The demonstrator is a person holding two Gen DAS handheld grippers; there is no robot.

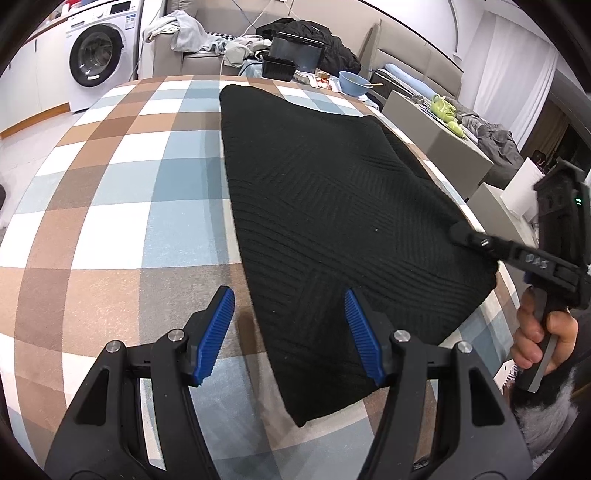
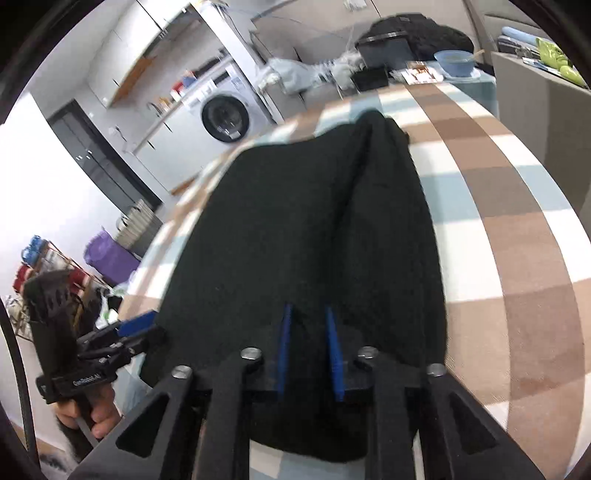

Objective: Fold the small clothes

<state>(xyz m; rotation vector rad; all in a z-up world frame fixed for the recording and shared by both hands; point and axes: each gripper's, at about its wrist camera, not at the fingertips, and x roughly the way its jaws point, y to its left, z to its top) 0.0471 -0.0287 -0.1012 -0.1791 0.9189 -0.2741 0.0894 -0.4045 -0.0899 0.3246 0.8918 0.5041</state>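
Observation:
A black ribbed knit garment (image 1: 332,206) lies flat on the checked tablecloth (image 1: 122,206). My left gripper (image 1: 291,332) is open at the garment's near edge. Its right blue pad is over the cloth and its left pad over the tablecloth, neither pressing. My right gripper (image 1: 461,234), held by a hand (image 1: 539,332), reaches in from the right onto the garment's right edge. In the right wrist view, black fabric (image 2: 303,221) fills the narrow gap between the right gripper's (image 2: 308,350) blue pads, which are shut on it. The left gripper (image 2: 122,339) shows at the lower left there.
At the table's far end stand a blue bowl (image 1: 352,83) and a black tray (image 1: 279,68). A grey box with a green teapot (image 1: 445,109) sits beyond the right table edge. A washing machine (image 1: 96,55) and a sofa piled with clothes (image 1: 192,33) are behind.

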